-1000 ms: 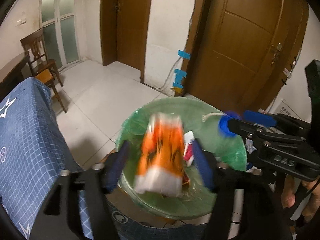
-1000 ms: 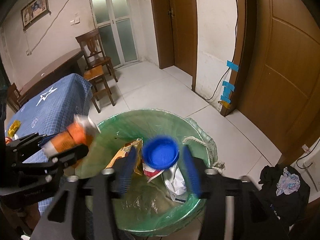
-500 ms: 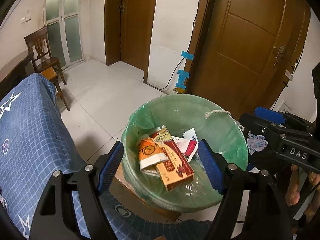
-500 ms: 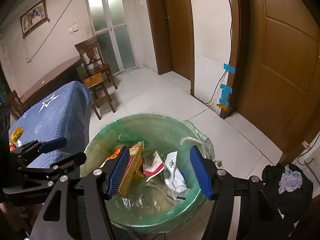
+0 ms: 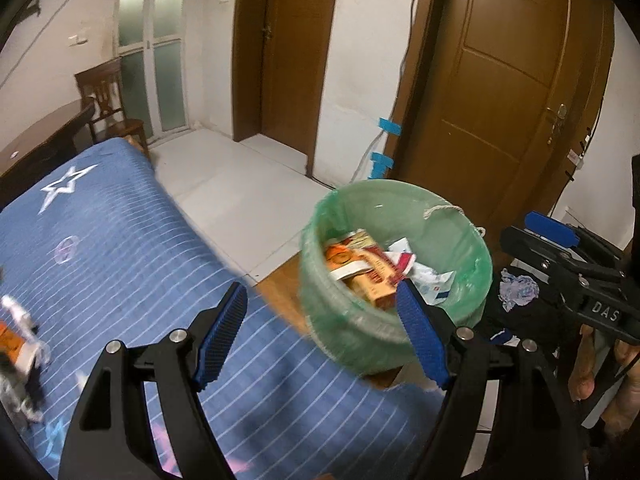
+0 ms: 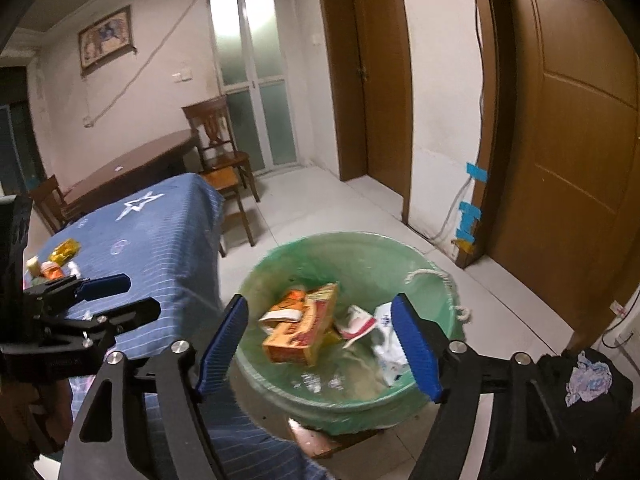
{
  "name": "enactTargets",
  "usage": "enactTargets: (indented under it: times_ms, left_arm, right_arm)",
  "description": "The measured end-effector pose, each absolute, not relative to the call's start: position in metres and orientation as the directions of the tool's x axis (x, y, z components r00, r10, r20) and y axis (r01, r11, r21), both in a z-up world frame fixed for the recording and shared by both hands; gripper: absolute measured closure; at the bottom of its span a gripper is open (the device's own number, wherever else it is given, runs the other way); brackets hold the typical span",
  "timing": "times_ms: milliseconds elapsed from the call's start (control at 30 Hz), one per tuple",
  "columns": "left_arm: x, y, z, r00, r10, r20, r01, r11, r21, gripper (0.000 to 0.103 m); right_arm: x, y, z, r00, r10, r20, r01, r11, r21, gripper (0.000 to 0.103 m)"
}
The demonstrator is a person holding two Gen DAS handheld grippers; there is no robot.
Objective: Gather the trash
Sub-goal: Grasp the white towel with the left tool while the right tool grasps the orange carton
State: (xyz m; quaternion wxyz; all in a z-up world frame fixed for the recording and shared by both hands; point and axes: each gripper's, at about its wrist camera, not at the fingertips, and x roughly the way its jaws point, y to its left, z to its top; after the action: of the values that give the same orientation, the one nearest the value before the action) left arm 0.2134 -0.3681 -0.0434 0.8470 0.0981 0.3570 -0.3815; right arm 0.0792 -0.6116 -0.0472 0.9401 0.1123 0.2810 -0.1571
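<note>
**Both grippers empty over the bin, more trash on the table**

Here's the left gripper [image 5: 320, 332], jaws spread wide, nothing between the blue pads, hanging above the edge of the blue striped tablecloth [image 5: 120, 248] with the green-lined trash bin [image 5: 472, 280] just ahead and to its right. Over on the other camera, the right gripper [image 6: 320, 344] is wide apart too, empty, poised directly above the bin's mouth.

Look inside that bin: an orange carton [image 6: 304, 328] lies on its side near the middle, an orange-and-white wrapper [image 6: 286, 306] touching it on the left, and crumpled white-and-red paper [image 6: 360, 322] just beside it on the right. A rope handle [image 6: 432, 276] loops over the far rim.

Back on the table, well apart from the bin, a small cluster of trash [image 6: 54, 260] sits near the far left edge: a yellow wrapper and some small bottles, too small to make out further. In the left view the same area is blurred.

A dark heap of clothing [image 6: 580, 376] lies on the floor to the right of the bin, and a wooden chair [image 6: 218, 148] stands beyond the table.
</note>
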Motion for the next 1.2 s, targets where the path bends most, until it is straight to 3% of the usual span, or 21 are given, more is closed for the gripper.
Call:
enactTargets:
  times_ms: [200, 333, 533, 833, 933, 967, 1100, 1200]
  left_arm:
    - [0.211, -0.277, -0.043, 0.518, -0.54, -0.663, 0.635, 0.762, -0.125, 0.028]
    - [0.218, -0.184, -0.044, 0.599, -0.461, -0.655, 0.499, 0.854, -0.145, 0.027]
    - [0.235, -0.059, -0.045, 0.702, -0.306, -0.643, 0.242, 0.952, -0.188, 0.014]
    - [0.301, -0.048, -0.091, 0.566, -0.366, -0.739, 0.215, 0.931, -0.296, 0.011]
    - [0.312, -0.044, -0.095, 0.56, -0.376, -0.739, 0.21, 0.927, -0.312, 0.036]
    - [0.312, -0.042, -0.096, 0.547, -0.398, -0.736, 0.219, 0.917, -0.334, 0.057]
    - [0.297, -0.028, -0.094, 0.555, -0.409, -0.724, 0.24, 0.912, -0.332, 0.061]
    - [0.28, -0.005, -0.089, 0.584, -0.404, -0.704, 0.215, 0.913, -0.346, 0.061]
  right_arm:
    - [0.07, -0.551, -0.054, 0.833, -0.136, -0.537, 0.264, 0.95, 0.168, 0.022]
    - [0.075, -0.508, -0.064, 0.841, -0.039, -0.54, 0.172, 0.965, 0.199, 0.021]
    - [0.095, -0.461, -0.077, 0.824, 0.059, -0.564, 0.079, 0.973, 0.218, 0.019]
    - [0.13, -0.41, -0.073, 0.794, 0.184, -0.58, -0.058, 0.972, 0.229, 0.019]
    - [0.143, -0.393, -0.072, 0.774, 0.248, -0.583, -0.104, 0.957, 0.269, 0.019]
    - [0.147, -0.389, -0.071, 0.771, 0.259, -0.583, -0.114, 0.955, 0.273, 0.019]
    - [0.172, -0.366, -0.071, 0.745, 0.337, -0.576, -0.171, 0.931, 0.323, 0.021]
    - [0.195, -0.343, -0.071, 0.718, 0.376, -0.586, -0.217, 0.92, 0.326, 0.031]
